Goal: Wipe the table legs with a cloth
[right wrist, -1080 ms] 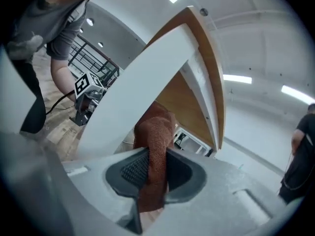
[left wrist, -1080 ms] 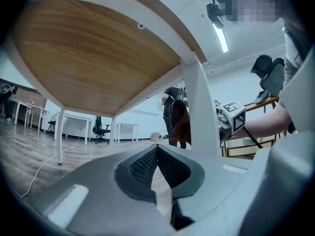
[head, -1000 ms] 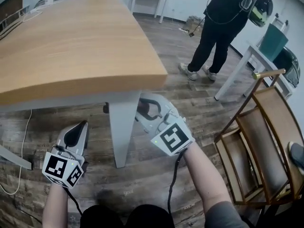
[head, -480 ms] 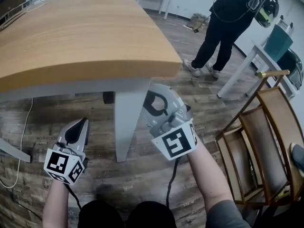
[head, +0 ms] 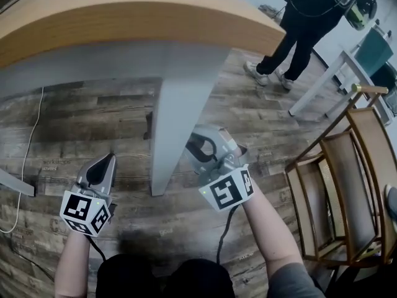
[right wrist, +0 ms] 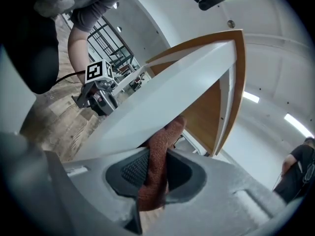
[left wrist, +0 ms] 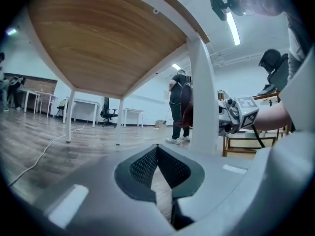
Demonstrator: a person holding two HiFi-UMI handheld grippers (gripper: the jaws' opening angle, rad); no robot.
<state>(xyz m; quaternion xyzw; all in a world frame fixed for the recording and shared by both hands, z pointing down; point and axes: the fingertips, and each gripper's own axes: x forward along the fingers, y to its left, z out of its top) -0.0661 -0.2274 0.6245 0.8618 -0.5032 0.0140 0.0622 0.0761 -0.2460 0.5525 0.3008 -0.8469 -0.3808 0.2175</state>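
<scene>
Your right gripper (head: 197, 148) clamps the brown cloth (right wrist: 156, 168) against the desk leg (head: 177, 123) at its 3 o'clock, and your left gripper (head: 107, 162) has its jaws closed at 9 o'clock.

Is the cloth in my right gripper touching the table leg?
Touching. The right gripper view shows the cloth's upper end pressed against the white table leg, with no gap.

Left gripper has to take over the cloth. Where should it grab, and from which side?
Grip the tuft of cloth sticking out past the tips of the right gripper. It lies pressed against the leg, so back it off first. Then bring the left gripper, opened, in from the side, across the right jaws. The tuft looks long enough to pinch.
</scene>
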